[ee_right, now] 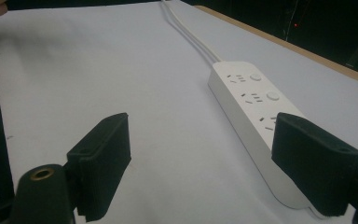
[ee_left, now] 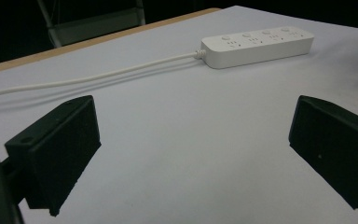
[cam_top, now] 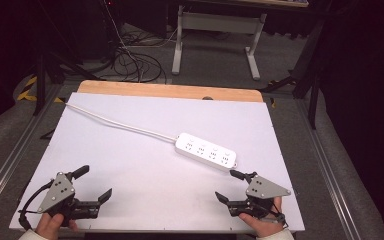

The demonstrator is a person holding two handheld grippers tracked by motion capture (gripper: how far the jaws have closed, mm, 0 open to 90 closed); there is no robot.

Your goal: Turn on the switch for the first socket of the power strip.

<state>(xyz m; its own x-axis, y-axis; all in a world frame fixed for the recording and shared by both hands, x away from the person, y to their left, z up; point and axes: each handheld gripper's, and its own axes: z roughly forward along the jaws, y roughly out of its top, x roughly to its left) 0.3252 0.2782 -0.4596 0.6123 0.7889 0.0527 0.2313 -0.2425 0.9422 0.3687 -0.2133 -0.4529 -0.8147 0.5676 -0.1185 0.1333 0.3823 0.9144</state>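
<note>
A white power strip (cam_top: pixel 206 151) with several sockets and buttons lies on the white board, right of centre, its white cable (cam_top: pixel 120 123) running to the far left corner. My left gripper (cam_top: pixel 94 183) rests at the near left, held by a hand, jaws wide apart and empty. At the near right my right gripper (cam_top: pixel 230 186) is open too, just in front of the strip's near end. In the left gripper view the power strip (ee_left: pixel 258 45) lies far ahead. The right gripper view has the power strip (ee_right: pixel 254 114) close, partly behind the right jaw.
The white board (cam_top: pixel 150 165) lies on a wooden table whose bare edge (cam_top: pixel 170 90) shows at the far side. Metal rails run along both sides. Cables (cam_top: pixel 135 62) and a desk frame (cam_top: pixel 215 30) are on the floor beyond.
</note>
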